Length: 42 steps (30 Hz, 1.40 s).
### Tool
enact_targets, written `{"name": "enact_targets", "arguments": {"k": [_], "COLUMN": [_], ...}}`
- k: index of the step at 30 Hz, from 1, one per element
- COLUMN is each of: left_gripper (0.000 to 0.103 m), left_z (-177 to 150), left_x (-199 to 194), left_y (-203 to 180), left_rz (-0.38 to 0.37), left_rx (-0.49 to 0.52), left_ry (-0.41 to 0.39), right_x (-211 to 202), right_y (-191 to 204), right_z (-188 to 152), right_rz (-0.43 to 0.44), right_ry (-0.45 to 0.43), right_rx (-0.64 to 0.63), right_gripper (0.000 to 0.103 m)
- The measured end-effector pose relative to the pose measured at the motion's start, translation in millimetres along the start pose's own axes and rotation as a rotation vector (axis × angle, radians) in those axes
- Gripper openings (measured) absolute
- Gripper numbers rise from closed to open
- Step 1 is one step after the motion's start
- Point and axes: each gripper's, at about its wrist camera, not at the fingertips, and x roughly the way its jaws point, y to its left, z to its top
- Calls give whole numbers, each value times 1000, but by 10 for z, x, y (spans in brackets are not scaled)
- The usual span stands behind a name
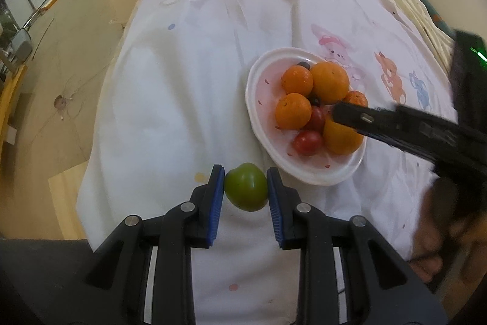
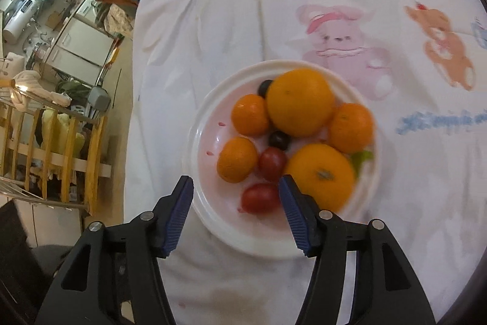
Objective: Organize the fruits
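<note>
Blue pads of your left gripper [image 1: 245,188] sit on either side of the green fruit [image 1: 246,186], both touching or all but touching it, so you have it pinched just off the near-left rim of the white plate [image 1: 316,177]. Whether it is lifted or resting on the white cloth [image 1: 170,118] cannot be told from here. Keep the squeeze even and gentle, since the skin looks smooth and round and could roll out sideways. Carry it forward and to the right, clear the rim before you lower, and aim for the bare patch at the plate's left side. Your right gripper [image 2: 236,197] hangs over the plate's near edge with its jaws spread wide and nothing between them; a red cherry tomato [image 2: 261,197] lies below the gap. Pull that hand back a little so the two tools do not meet above the plate. Farther in, oranges [image 2: 299,102] and mandarins crowd the plate's middle and right with a dark grape [image 2: 278,139] among them, so set the fruit down softly to avoid nudging the pile.
</note>
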Motion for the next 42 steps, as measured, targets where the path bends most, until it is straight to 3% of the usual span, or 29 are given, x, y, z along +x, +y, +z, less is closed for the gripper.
{"name": "enact_targets", "arguments": {"k": [9, 14, 23, 35, 36, 39, 42], "left_gripper": [25, 25, 25, 26, 30, 63, 69], "left_z": [-27, 23, 132, 95, 94, 74, 57], "left_x": [139, 260, 629, 822, 819, 750, 603], "left_y": [-343, -647, -934, -1006, -1013, -1016, -970], "left_rz": [-27, -42, -20, 58, 60, 98, 98], "left_rx": [53, 127, 149, 172, 175, 192, 196], "left_ry": [25, 44, 85, 119, 118, 97, 55], "right_x": [-568, -635, -692, -668, -667, -665, -673], "right_y": [-627, -922, -1234, -1186, -1187, -1181, -1167], "right_z": [-496, -712, -700, -667, -666, -667, -667], "right_rz": [-27, -14, 45, 56, 55, 52, 46], "right_ry": [-75, -104, -124, -116, -116, -117, -122], "right_rx": [175, 254, 335, 307, 306, 302, 297], "right_gripper": [70, 74, 75, 74, 75, 75, 75]}}
